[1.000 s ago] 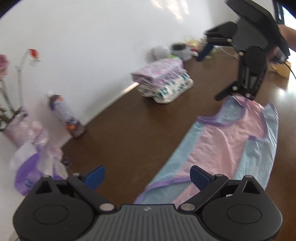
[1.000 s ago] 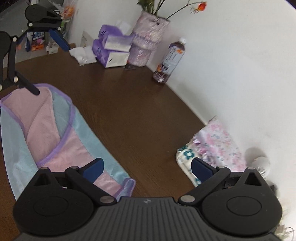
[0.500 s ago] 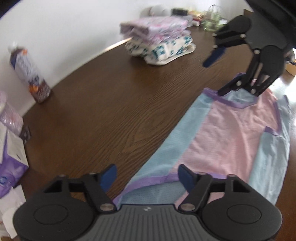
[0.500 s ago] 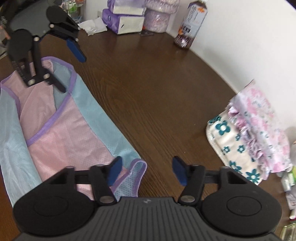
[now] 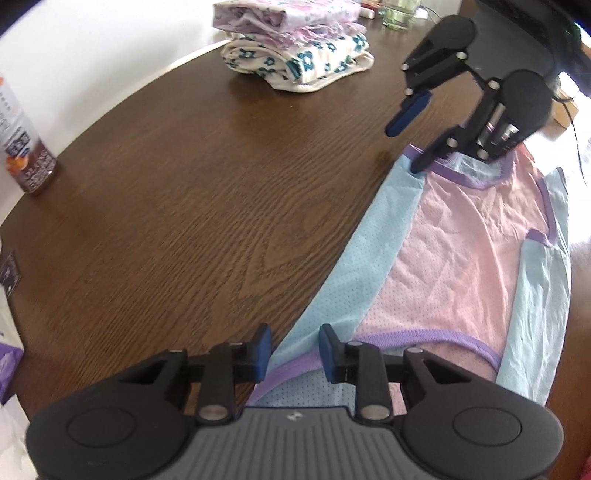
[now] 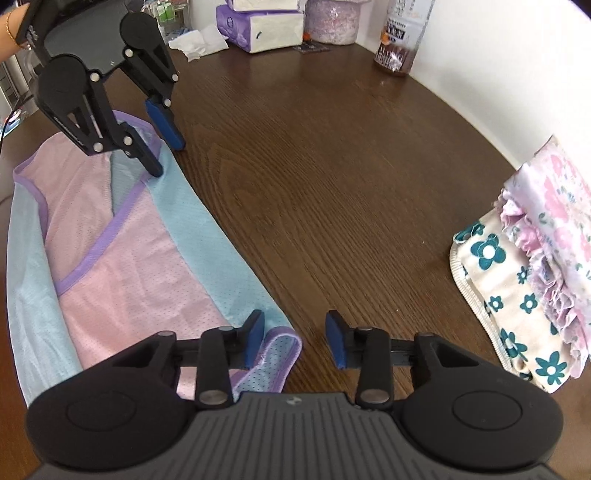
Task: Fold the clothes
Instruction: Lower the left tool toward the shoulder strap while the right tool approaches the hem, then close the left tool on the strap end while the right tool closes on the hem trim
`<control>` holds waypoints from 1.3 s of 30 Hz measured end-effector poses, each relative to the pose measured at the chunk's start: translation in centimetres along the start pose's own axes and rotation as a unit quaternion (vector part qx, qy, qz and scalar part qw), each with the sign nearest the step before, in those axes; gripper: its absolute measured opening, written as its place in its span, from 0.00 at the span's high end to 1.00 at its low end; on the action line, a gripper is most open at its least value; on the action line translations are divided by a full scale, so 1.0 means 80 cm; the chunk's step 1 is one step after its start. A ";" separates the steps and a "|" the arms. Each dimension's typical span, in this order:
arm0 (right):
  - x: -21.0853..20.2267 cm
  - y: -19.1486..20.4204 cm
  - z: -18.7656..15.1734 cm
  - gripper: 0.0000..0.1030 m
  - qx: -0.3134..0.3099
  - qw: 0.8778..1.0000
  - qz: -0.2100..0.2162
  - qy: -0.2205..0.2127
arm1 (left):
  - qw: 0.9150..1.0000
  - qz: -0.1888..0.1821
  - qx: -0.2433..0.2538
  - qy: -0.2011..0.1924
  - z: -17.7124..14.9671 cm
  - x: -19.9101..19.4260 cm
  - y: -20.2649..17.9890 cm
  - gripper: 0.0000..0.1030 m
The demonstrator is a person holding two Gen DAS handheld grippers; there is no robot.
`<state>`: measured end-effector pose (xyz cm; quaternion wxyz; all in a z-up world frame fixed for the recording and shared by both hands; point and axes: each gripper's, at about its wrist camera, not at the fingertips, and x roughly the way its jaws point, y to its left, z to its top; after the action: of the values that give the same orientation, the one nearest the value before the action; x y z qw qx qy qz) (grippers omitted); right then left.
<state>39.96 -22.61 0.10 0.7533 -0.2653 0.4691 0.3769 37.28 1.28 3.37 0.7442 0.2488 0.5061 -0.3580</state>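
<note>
Pink-and-blue garment (image 5: 454, 266) lies flat on the desk (image 5: 192, 206); both parted, empty claws, left claw (image 5: 291, 352) and right claw (image 6: 293, 341), should pinch its desk-side edge evenly

A home setting: a dark wood-grain counter (image 6: 332, 184) against a plain white wall (image 6: 517, 55). Along its far edge sit tissue packs (image 6: 266, 26), a drink bottle (image 6: 400, 40) and a wrapped flower pot (image 6: 334, 22). A stack of folded floral laundry (image 5: 295, 44) rests by the wall.
</note>
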 end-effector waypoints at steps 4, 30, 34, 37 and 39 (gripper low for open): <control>0.005 -0.005 0.001 0.68 0.002 1.000 0.010 0.006 | 1.000 -0.005 0.016 0.013 0.006 0.001 0.000 0.74; -0.010 0.060 -0.014 0.96 -0.100 0.992 -0.068 -0.023 | 0.995 0.047 0.087 -0.028 -0.014 -0.008 -0.042 1.00; -0.011 0.075 -0.019 0.96 -0.109 0.990 -0.087 -0.025 | 0.991 0.081 0.101 -0.043 -0.018 -0.012 -0.056 1.00; -0.015 0.081 -0.025 0.96 -0.110 0.988 -0.105 -0.033 | 0.987 0.107 0.111 -0.054 -0.021 -0.015 -0.067 1.00; -0.017 0.085 -0.028 0.96 -0.112 0.985 -0.121 -0.043 | 0.983 0.124 0.118 -0.061 -0.023 -0.017 -0.074 1.00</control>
<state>32.87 -20.79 0.09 0.7784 -0.3862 0.3559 0.3439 31.27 -0.68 3.97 0.7775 0.3733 0.3793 -0.3351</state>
